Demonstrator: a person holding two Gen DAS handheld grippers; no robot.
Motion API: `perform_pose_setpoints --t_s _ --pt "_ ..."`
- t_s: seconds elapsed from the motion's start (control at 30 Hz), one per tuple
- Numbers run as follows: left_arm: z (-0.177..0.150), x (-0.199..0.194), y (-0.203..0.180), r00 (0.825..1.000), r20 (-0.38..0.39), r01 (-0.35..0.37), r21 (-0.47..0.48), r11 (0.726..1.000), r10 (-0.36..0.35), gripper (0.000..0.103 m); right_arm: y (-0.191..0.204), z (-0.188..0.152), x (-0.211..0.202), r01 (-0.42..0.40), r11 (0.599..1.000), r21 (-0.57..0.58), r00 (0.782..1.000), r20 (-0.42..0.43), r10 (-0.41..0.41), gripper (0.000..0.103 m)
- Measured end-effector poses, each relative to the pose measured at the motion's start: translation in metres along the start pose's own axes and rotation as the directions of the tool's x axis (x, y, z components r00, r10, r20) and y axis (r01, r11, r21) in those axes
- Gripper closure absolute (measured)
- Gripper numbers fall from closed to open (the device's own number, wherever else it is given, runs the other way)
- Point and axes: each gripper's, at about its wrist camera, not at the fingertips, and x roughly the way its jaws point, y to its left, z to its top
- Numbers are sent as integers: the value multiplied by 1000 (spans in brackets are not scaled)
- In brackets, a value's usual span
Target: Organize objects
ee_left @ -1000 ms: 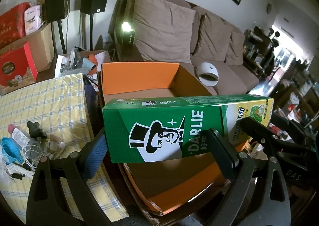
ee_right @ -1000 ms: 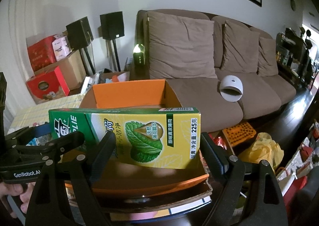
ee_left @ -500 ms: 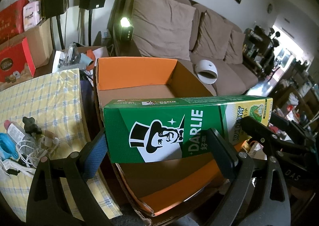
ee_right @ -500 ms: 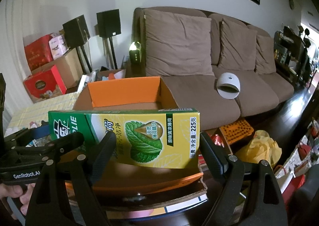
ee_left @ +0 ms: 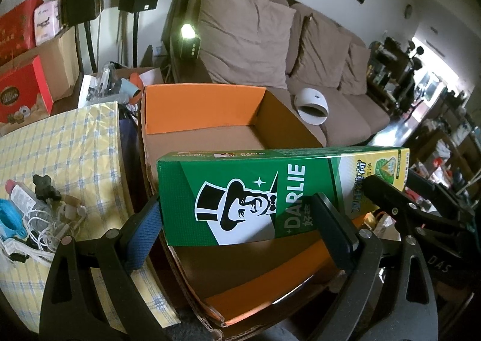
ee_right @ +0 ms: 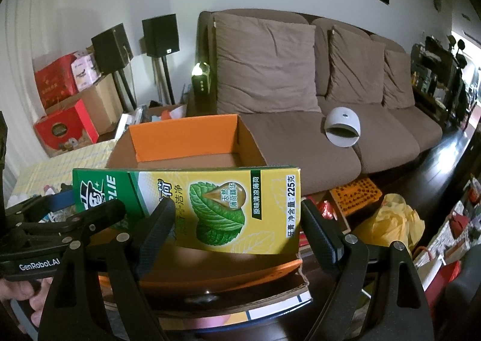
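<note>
- Over the near edge of the orange-lined cardboard box (ee_left: 204,106), the Darlie toothpaste carton (ee_left: 255,193) hung level; the left gripper (ee_left: 240,220) clamped its green end, while the right gripper (ee_right: 231,226) spanned the yellow end, jaws wide, pads seemingly pressing.
- Uneven release risked tipping it onto the rim.
- Beyond, the checked tablecloth (ee_left: 60,145) held clutter; the sofa (ee_right: 285,70) stood behind.

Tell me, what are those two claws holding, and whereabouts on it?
One long Darlie toothpaste box, held over the open cardboard box. The left gripper spans its green end, the right gripper its yellow end.
</note>
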Motion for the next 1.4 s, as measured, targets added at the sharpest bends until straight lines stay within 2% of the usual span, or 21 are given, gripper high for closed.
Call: perform_pose_setpoints --t_s 1.4 --pt "-13 16 9 999 -45 -7 -59 998 5 12 5 -6 17 37 999 -16 997 -64 -38 17"
